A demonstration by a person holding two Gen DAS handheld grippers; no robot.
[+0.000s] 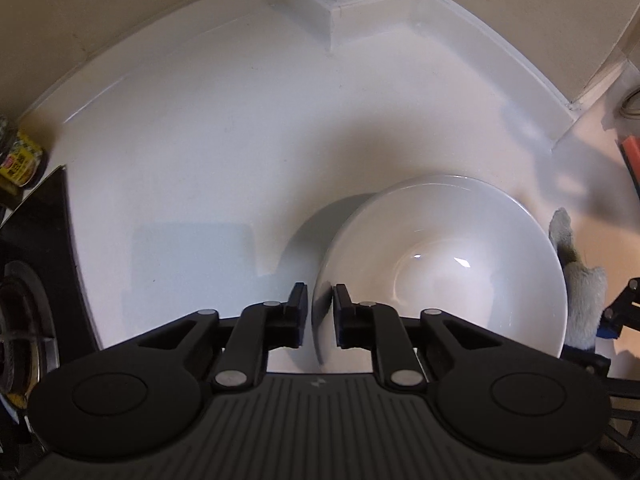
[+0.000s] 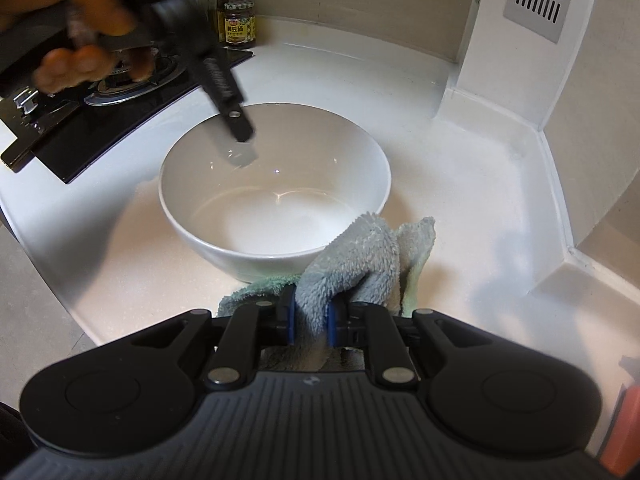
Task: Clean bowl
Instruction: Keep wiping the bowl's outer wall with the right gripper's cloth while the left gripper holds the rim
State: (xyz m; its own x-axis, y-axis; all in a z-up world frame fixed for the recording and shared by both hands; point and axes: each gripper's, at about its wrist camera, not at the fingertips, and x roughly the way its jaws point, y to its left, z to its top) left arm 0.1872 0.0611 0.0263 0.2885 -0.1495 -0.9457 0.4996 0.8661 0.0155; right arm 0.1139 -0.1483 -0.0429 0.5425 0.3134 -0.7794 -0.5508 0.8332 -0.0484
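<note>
Lower centre of its view, the left hand-held gripper (image 1: 320, 294) straddles the bowl (image 1: 440, 264) rim, jaws apart; the bowl could slide on the desk (image 1: 240, 152). The right hand-held gripper (image 2: 311, 312) is clamped on the cloth (image 2: 356, 256).

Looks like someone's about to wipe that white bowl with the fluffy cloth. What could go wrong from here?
1. The left gripper straddles the bowl rim, but its fingers seem not quite pressed on it; the bowl might slide or tip once wiping starts.
2. The cloth, pinched in the right gripper, hangs outside the bowl against its side and could drag or nudge it.
3. The stove and jar sit close behind, so a shoved bowl could knock into them.
</note>
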